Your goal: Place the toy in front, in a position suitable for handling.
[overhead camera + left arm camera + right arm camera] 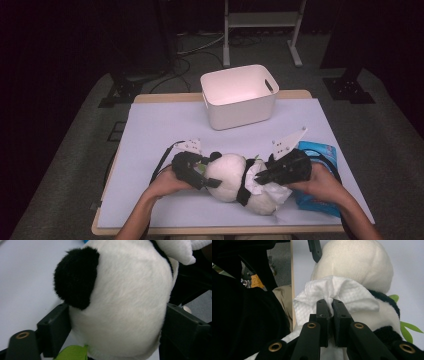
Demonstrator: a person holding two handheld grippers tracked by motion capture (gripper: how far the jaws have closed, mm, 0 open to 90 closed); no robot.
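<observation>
We steady the soft, light black-and-white plush panda (235, 182) by its head between the left gripper's (192, 170) jaws; the right gripper (331, 305) pinches a limp white wipe (342, 296).

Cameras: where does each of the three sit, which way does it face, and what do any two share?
High view: above the person's side, looking forward and down on the table; forearms, left tongs, right tongs.
Left gripper view: on the left tongs, facing the toy panda between its jaws.
Right gripper view: on the right tongs, pinching a white wipe against the panda.
All three share the panda.
</observation>
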